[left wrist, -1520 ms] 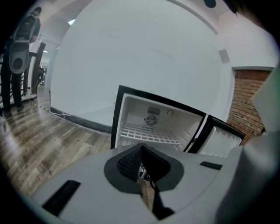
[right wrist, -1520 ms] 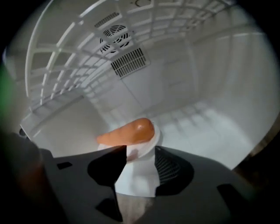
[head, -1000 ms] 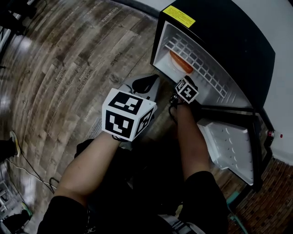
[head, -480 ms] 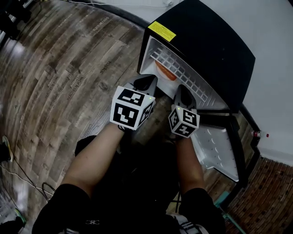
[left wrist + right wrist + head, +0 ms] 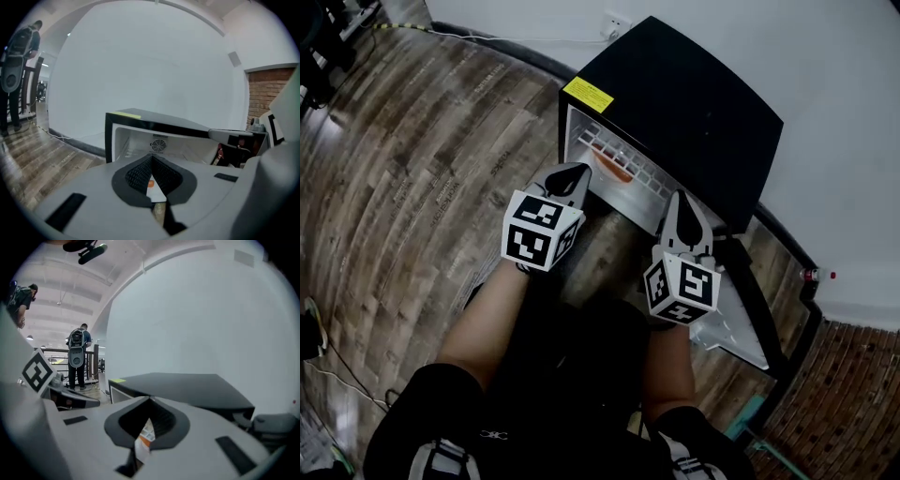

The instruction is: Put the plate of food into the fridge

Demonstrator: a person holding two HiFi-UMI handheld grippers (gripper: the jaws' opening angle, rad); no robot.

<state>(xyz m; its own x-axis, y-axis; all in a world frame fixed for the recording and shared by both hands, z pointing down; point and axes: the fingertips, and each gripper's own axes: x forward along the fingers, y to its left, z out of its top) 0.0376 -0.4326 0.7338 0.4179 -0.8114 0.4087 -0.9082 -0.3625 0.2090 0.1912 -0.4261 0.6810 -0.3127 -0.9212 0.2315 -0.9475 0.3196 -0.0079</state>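
A black mini fridge (image 5: 694,103) stands open on the wood floor, its door (image 5: 748,314) swung down to the right. Inside, an orange plate of food (image 5: 612,166) rests on the white wire shelf. My left gripper (image 5: 567,176) is shut and empty, with its tip just in front of the opening's left side. My right gripper (image 5: 684,202) is also shut and empty, and hovers over the hinge side between opening and door. The left gripper view looks past the left gripper (image 5: 152,157) into the white interior (image 5: 136,140). The right gripper (image 5: 150,400) points over the fridge's top (image 5: 187,385).
White wall behind the fridge with an outlet (image 5: 617,21) and a cable along its foot. Brick wall (image 5: 267,93) at the right. A small red-tipped thing (image 5: 823,275) lies by the wall. People stand far off (image 5: 77,357), (image 5: 18,70). Wood floor stretches left.
My right gripper has drawn back out of the fridge opening and risen high, tip now above the door hinge. The left gripper rose slightly. The plate stays on the shelf.
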